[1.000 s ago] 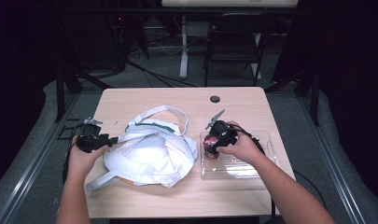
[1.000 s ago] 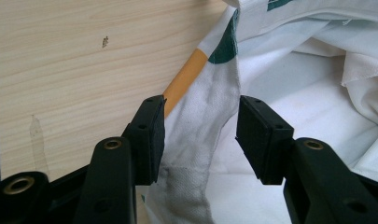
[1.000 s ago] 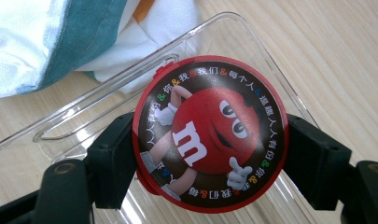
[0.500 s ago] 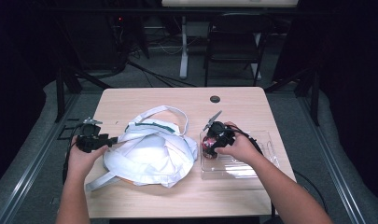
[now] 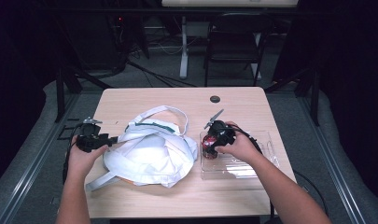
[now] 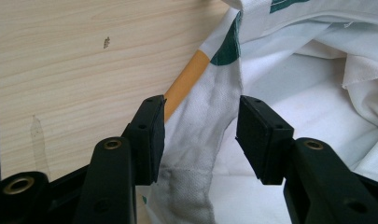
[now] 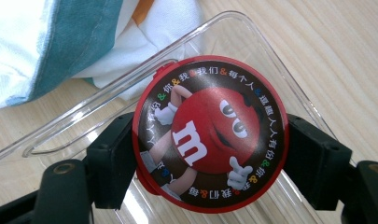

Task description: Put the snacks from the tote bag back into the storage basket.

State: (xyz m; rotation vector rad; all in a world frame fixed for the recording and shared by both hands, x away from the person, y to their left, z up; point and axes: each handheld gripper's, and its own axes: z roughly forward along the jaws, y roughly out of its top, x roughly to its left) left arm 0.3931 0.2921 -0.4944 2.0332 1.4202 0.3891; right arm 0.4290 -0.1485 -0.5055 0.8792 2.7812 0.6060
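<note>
Candy tin: a round red tin [image 7: 210,133] with a cartoon candy figure and a ring of small characters on its lid; it sits at the near-left end of the clear tray, close to the bag, and shows in the high view as a small red shape [image 5: 208,145]
Right gripper: the right gripper [image 7: 210,154] has its two black jaws pressed against opposite sides of the tin, gripping it across its width; probably a hold for lifting it out of the tray
Clear tray: a shallow transparent plastic tray [image 5: 266,161] on the table's right half; its rim [image 7: 130,84] runs just beside the bag's cloth
Cloth bag: a white cloth bag [image 5: 149,156] with green and orange print, lying crumpled at mid-table, handles looped outward
Left gripper: the left gripper [image 6: 200,135] stands part-way open, a fold of the bag's edge [image 6: 200,140] running between the jaws; the left jaw touches the cloth, the right jaw stands clear of it, so nothing is pinched; likely placed to take the bag's mouth and steady or open it
Table: pale wood table [image 5: 154,100], a small dark disc [image 5: 215,99] near its far edge
Hard to make out: the tin's depth and underside are hidden by its lid; whether it rests on the tray floor or is raised cannot be told; the bag's inside and the disc's nature are unclear
</note>
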